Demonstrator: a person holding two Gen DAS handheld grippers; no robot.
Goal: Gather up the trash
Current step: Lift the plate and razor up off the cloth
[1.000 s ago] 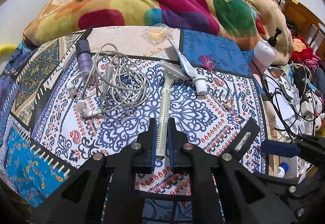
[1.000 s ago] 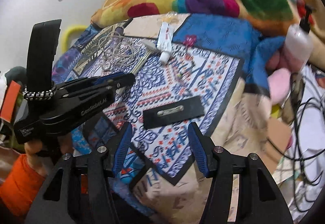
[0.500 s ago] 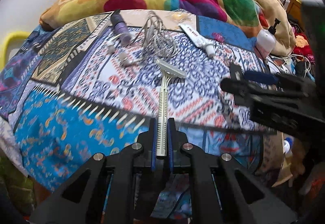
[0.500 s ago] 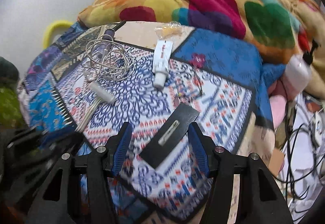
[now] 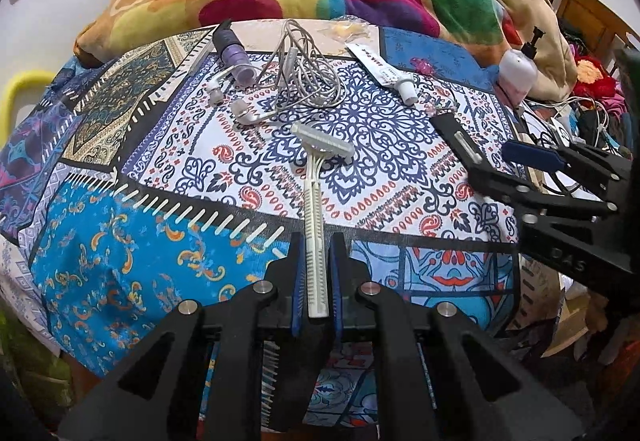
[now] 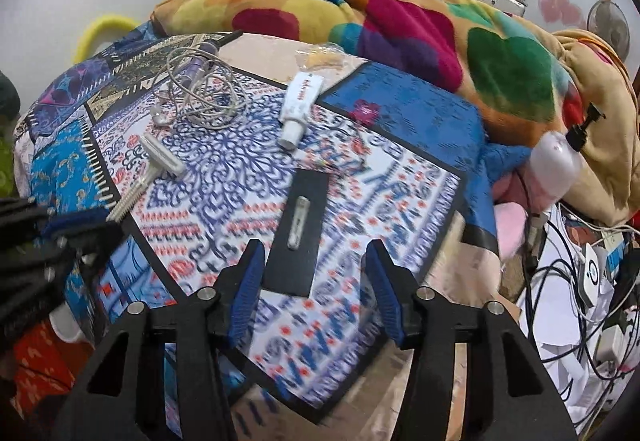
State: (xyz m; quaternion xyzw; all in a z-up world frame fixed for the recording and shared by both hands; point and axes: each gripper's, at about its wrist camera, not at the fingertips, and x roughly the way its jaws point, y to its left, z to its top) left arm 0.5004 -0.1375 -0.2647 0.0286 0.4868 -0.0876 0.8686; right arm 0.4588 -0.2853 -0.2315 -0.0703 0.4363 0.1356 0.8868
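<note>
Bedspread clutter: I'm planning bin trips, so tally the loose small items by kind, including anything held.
Razor: 1, in left gripper
Black card: 1
Tube: 1
Earphones: 1 tangle
Purple cylinder: 1
Clear wrapper: 1
Total: 6

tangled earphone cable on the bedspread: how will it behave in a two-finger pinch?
The earphone cable is a thin, loose tangle, so probably floppy and light; loops and earbuds would likely dangle. It touches the purple bottle, so lifting may nudge that, and the bottle, lying on its side, could roll.
</note>
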